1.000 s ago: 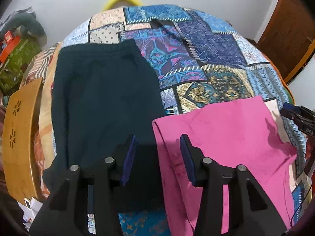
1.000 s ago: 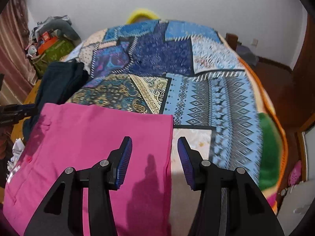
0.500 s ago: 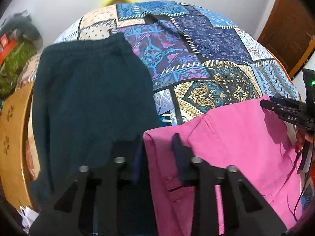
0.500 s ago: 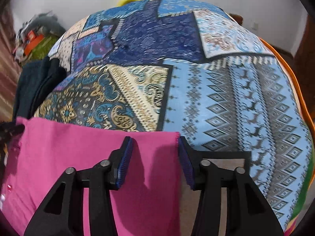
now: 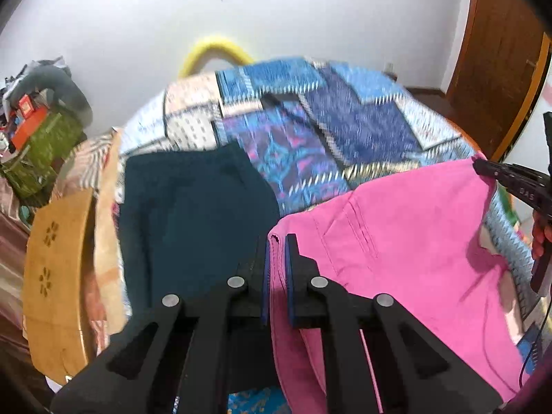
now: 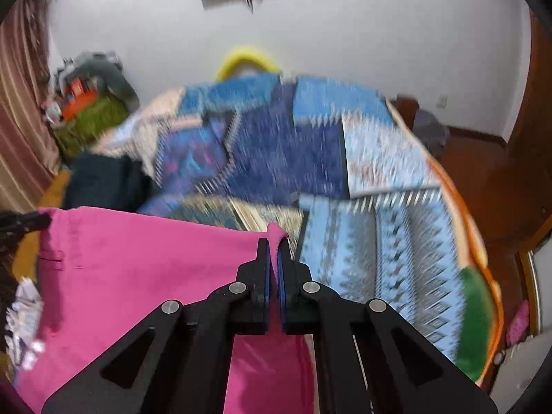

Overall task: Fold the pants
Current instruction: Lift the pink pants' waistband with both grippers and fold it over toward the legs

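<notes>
A white-walled room holds a bed [image 5: 362, 120] under a blue patchwork cover, blurred in both views. A wooden door [image 5: 500, 51] stands at the right. Dark green pants [image 5: 193, 214] lie flat on the bed's left side. Pink pants [image 5: 407, 241] hang raised between the two tools. The left hand-held gripper [image 5: 276, 241] is clamped on one pink corner; the right hand-held gripper [image 6: 273, 245] pinches the other.

Left gripper [image 5: 277, 241] clamped on pink pants [image 5: 407, 241]
</notes>
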A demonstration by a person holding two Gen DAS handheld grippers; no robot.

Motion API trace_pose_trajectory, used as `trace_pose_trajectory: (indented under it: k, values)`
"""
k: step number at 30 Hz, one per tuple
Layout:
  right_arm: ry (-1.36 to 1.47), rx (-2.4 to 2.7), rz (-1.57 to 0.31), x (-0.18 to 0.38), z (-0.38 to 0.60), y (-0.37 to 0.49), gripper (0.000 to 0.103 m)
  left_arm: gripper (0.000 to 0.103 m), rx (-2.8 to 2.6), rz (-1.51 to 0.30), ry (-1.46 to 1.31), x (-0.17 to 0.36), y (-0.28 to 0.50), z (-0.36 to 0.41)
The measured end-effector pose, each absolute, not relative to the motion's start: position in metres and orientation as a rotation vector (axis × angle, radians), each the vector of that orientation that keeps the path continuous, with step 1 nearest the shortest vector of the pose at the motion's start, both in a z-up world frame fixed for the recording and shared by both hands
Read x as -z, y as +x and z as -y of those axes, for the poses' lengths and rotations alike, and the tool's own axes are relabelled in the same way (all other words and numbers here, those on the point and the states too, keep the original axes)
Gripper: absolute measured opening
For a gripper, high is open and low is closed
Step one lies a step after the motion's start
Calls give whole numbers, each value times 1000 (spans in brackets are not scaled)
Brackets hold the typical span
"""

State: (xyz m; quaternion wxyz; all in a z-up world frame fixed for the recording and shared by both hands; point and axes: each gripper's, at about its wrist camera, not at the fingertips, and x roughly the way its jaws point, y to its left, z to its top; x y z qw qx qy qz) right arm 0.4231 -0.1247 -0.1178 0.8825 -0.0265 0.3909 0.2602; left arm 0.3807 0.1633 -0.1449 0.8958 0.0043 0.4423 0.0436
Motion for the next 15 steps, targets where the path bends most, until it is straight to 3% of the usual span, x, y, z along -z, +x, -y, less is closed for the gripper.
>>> trace_pose_trajectory:
  k: [6, 15]
  values:
    - [-39, -577, -741, 76, 133, 393, 3, 8, -84, -864, 20, 114, 350, -151]
    - [-72, -590, -747, 81, 162, 344, 3, 7, -28, -845, 45, 104, 277, -113]
